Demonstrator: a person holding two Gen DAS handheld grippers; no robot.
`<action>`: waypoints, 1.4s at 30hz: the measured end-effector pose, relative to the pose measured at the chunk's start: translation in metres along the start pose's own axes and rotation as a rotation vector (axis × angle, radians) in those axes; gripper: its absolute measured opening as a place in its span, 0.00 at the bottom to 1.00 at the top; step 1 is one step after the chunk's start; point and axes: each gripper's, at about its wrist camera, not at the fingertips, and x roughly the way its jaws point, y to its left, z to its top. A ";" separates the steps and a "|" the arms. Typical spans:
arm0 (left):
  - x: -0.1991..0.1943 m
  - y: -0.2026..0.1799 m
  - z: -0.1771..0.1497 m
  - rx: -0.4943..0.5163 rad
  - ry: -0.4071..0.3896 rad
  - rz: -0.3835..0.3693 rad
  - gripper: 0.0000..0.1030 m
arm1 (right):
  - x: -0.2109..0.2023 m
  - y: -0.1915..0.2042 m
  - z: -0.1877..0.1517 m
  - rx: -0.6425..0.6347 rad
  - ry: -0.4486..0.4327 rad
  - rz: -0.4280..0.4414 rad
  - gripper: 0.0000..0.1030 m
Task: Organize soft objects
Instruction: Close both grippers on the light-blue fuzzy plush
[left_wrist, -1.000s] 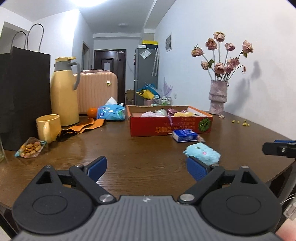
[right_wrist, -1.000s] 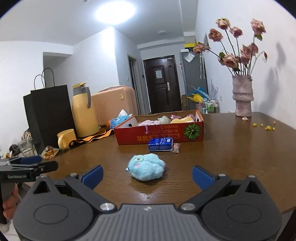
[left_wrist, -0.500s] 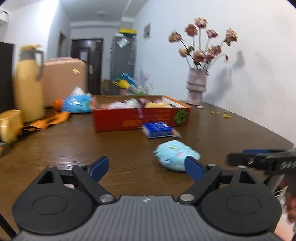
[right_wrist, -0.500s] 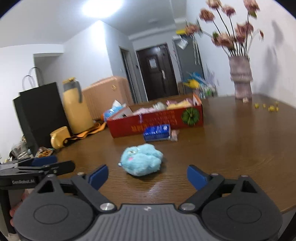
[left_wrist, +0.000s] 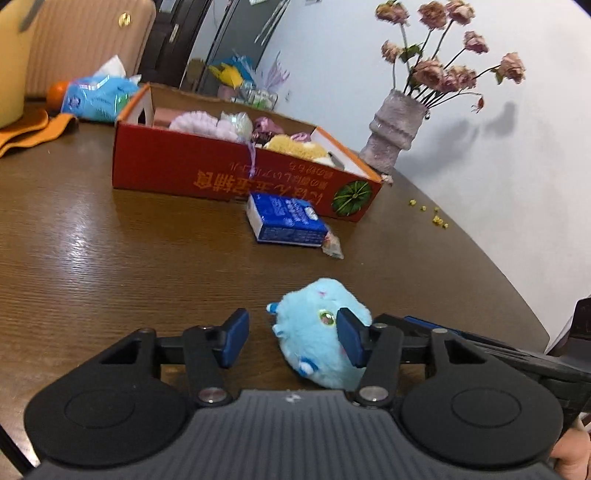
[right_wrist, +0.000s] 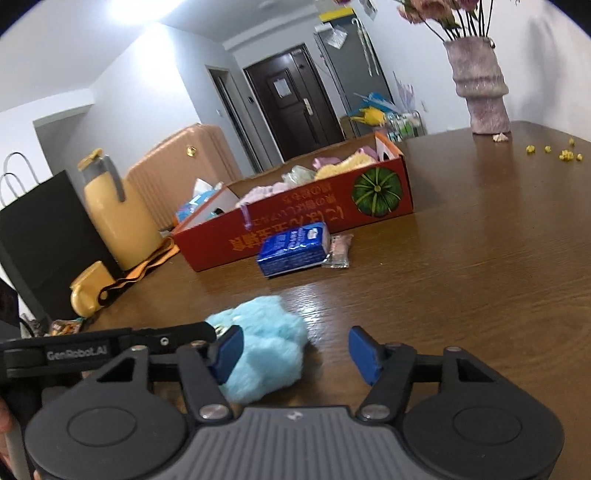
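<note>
Table (left_wrist: 92, 236): dark brown wood with a rounded edge, filling most of both views and bearing everything below.
Suitcase (right_wrist: 173, 162): peach, ribbed, standing past the table's far left edge.
Black paper bag (right_wrist: 40, 236): upright at the far left of the table.
Red box (left_wrist: 207, 173): long open cardboard box, far centre, a green pumpkin printed on its right end; soft toys in pink, white and yellow lie inside.
Yellow flask (right_wrist: 114, 218): upright between the bag and the red box, grey handle and lid.
Vase (left_wrist: 395, 129): grey and ribbed, far right, holding dried pink flowers; small yellow crumbs are scattered on the table to its right.
Blue plush toy (left_wrist: 317, 332): fluffy, light blue, lying on the near part of the table, well apart from the box.
Blue packet (left_wrist: 284, 221): flat on the table just in front of the box, a small wrapper touching its right end.
Yellow mug (right_wrist: 88, 291): left, beside an orange cloth.
Left gripper (left_wrist: 291, 339): jaws half apart and just been closing; its right pad is against the plush, its left pad clear of it, so no grip.
Right gripper (right_wrist: 295, 350): jaws half apart and just been closing; the plush is at its left pad, the right pad clear of it over bare wood.
</note>
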 end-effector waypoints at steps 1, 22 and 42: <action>0.002 0.002 0.002 -0.008 0.007 -0.014 0.51 | 0.004 0.001 0.001 -0.005 0.009 -0.005 0.54; 0.002 0.012 -0.002 -0.107 0.034 -0.135 0.35 | 0.019 0.005 0.005 0.097 0.049 0.119 0.17; -0.008 0.009 -0.011 -0.075 0.025 -0.117 0.29 | 0.014 -0.007 -0.003 0.182 0.079 0.152 0.46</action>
